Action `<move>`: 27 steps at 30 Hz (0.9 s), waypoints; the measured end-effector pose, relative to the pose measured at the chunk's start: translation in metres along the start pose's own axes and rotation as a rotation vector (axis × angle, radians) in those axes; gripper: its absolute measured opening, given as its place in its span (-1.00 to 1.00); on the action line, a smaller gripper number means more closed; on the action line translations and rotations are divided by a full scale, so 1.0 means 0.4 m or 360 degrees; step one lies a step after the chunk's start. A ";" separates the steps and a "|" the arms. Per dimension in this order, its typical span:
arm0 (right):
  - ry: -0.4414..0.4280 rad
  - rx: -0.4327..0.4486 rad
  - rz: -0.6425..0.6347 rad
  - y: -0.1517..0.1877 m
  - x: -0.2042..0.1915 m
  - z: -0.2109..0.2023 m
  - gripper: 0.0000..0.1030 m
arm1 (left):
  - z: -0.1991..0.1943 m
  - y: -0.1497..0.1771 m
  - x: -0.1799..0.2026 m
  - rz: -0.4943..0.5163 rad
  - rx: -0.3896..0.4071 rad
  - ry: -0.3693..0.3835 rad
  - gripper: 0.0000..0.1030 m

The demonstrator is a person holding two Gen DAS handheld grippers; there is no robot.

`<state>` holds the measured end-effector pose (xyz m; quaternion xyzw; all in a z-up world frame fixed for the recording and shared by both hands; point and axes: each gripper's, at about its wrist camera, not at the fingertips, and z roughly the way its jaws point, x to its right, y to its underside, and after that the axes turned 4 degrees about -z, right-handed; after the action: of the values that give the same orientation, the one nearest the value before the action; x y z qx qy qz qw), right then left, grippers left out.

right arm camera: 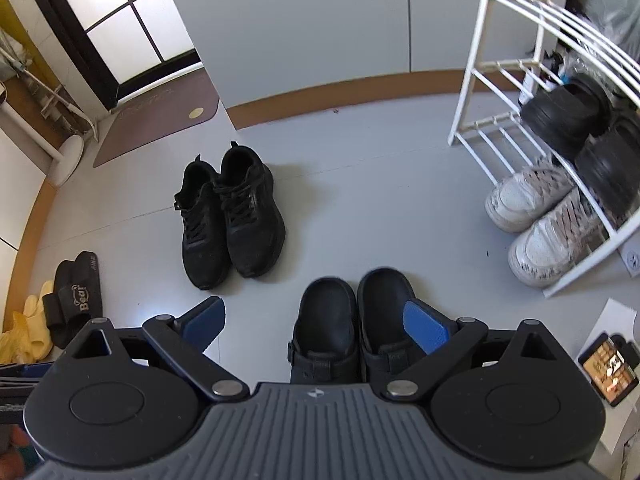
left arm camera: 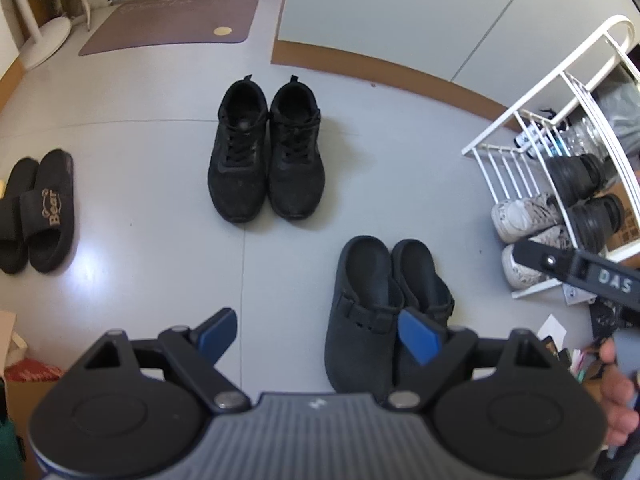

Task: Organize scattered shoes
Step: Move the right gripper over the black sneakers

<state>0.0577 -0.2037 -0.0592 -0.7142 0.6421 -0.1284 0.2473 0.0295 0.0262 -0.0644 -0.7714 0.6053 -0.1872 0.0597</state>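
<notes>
Clogs lie beneath both empty, wide-open grippers.
Risk: snatching one clog could nudge its touching mate askew, away from the rack.

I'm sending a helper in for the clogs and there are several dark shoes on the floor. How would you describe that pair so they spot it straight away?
Start at the white shoe rack by the wall, with white sneakers on its bottom tier. On the grey floor just out from those sneakers sits the pair of dark clogs, side by side. Unlike the laced black sneakers further out, they are backless, with a buckled strap across the top.
</notes>
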 end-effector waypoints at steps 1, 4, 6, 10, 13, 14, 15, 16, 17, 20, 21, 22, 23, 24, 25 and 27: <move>0.0011 0.0009 -0.0005 -0.005 -0.006 0.004 0.92 | 0.001 -0.008 -0.001 0.0018 0.0002 -0.0014 0.74; 0.0041 0.0022 -0.0050 -0.020 -0.025 0.024 0.92 | 0.012 -0.025 -0.009 0.0045 -0.0003 -0.0038 0.74; 0.0057 0.0028 -0.0090 -0.029 -0.037 0.037 0.92 | 0.025 -0.035 -0.018 0.0045 -0.0010 -0.0048 0.74; 0.0057 0.0020 -0.0147 -0.048 -0.054 0.065 0.92 | 0.053 -0.047 -0.034 0.0019 -0.0034 -0.0044 0.74; 0.0044 0.0015 -0.0155 -0.063 -0.059 0.088 0.92 | 0.081 -0.066 -0.036 0.0018 -0.0055 -0.0042 0.74; 0.0040 0.0015 -0.0157 -0.068 -0.060 0.095 0.92 | 0.088 -0.072 -0.034 0.0027 -0.0056 -0.0046 0.74; 0.0033 0.0014 -0.0152 -0.073 -0.061 0.101 0.92 | 0.095 -0.077 -0.032 0.0038 -0.0059 -0.0051 0.74; 0.0026 0.0013 -0.0147 -0.079 -0.062 0.108 0.92 | 0.101 -0.081 -0.030 0.0053 -0.0063 -0.0058 0.74; 0.0021 0.0011 -0.0144 -0.083 -0.063 0.114 0.92 | 0.108 -0.086 -0.029 0.0065 -0.0070 -0.0062 0.74; 0.0007 -0.0003 -0.0140 -0.098 -0.069 0.139 0.92 | 0.126 -0.102 -0.032 0.0055 -0.0099 -0.0050 0.74; 0.0006 -0.0006 -0.0140 -0.101 -0.071 0.145 0.92 | 0.130 -0.106 -0.034 0.0046 -0.0105 -0.0045 0.74; 0.0004 -0.0009 -0.0138 -0.106 -0.074 0.153 0.92 | 0.133 -0.112 -0.036 0.0039 -0.0109 -0.0040 0.74; 0.0000 -0.0012 -0.0137 -0.110 -0.078 0.160 0.92 | 0.136 -0.120 -0.039 0.0036 -0.0109 -0.0038 0.74; -0.0007 -0.0018 -0.0134 -0.116 -0.081 0.167 0.91 | 0.138 -0.126 -0.042 0.0039 -0.0105 -0.0040 0.74; -0.0022 -0.0024 -0.0128 -0.120 -0.085 0.173 0.91 | 0.139 -0.132 -0.044 0.0041 -0.0102 -0.0044 0.74; -0.0070 -0.0014 -0.0151 -0.124 -0.095 0.179 0.90 | 0.141 -0.142 -0.052 0.0034 -0.0099 -0.0049 0.74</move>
<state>0.1306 -0.1503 -0.0889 -0.7475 0.6026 -0.1213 0.2518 0.0976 0.0531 -0.1029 -0.7692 0.6179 -0.1557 0.0471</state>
